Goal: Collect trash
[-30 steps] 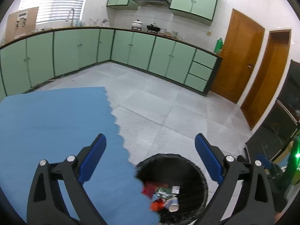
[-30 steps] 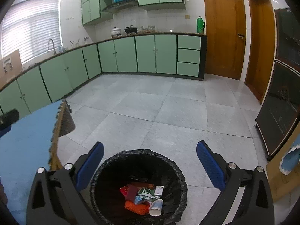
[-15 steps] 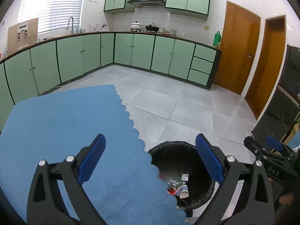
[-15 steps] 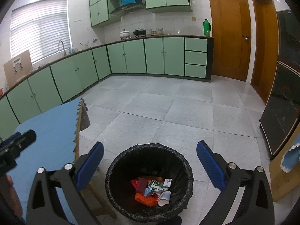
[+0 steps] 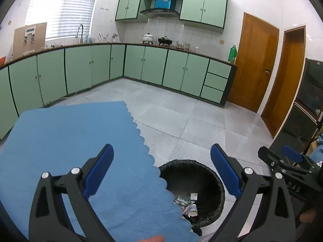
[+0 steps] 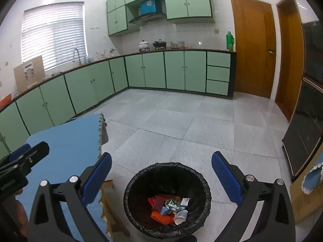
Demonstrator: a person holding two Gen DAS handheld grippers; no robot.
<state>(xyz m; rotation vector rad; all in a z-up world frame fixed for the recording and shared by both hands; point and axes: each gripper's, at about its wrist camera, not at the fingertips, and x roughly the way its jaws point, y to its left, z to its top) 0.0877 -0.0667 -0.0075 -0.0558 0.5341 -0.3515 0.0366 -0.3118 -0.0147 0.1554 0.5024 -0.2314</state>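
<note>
Blue mat [image 5: 66,141] covers table; bin [image 6: 167,199] on floor [image 6: 201,125].

Pale green cabinets [image 6: 153,70] line two white-tiled walls above a grey tiled floor [image 6: 201,125]. A blinded window [image 6: 53,36] glows at left; two wooden doors [image 6: 252,48] stand at right.

Tabletop [image 5: 60,141]: covered in blue cloth-like matting, matt, fine-textured, with a scalloped edge; bare wood frame [image 6: 110,183] shows beneath it. Bin [image 6: 167,199]: lined with a black plastic bag, crinkled, slightly glossy at the rim. Contents: a white paper cup [image 6: 181,216], printed card cartons [image 6: 171,204], an orange ribbed plastic piece [image 6: 161,217]. Left gripper [image 5: 161,173] and right gripper [image 6: 161,176]: matt black plastic arms, blue rubbery pads, bright metal screws. Floor [image 6: 201,125]: grey stone-look tiles, smooth, faint sheen. Doors [image 6: 252,46]: varnished wood, glossy. Cabinets [image 6: 153,70]: smooth green painted fronts.
</note>
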